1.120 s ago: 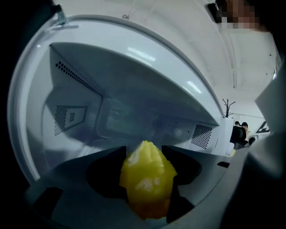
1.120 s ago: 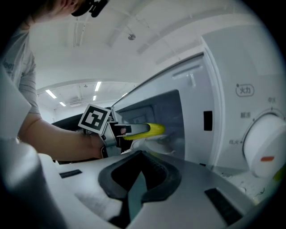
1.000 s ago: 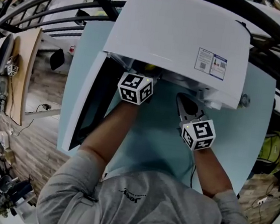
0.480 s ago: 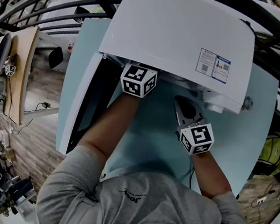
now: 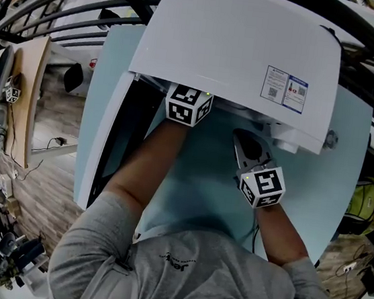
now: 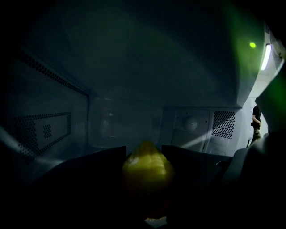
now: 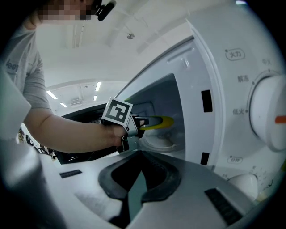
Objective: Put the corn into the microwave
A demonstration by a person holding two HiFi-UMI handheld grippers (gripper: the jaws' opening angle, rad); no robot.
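A white microwave (image 5: 240,44) stands on the pale blue table (image 5: 203,181) with its door (image 5: 102,148) swung open to the left. My left gripper (image 6: 145,154) reaches into the dark cavity, shut on a yellow corn cob (image 6: 147,172) whose tip points at the back wall. In the right gripper view the left gripper (image 7: 143,123) holds the corn (image 7: 160,121) just above the white turntable (image 7: 158,141). In the head view only its marker cube (image 5: 188,105) shows at the opening. My right gripper (image 7: 140,156) hovers before the control panel, jaws shut and empty.
The microwave's control panel with a round knob (image 7: 272,118) is at the right of the opening. The open door blocks the table's left side. A wooden bench (image 5: 27,99) and a wood floor lie beyond the table's left edge.
My left gripper has pushed a little deeper into the microwave with the corn and rolled slightly. The right gripper has stayed where it was.
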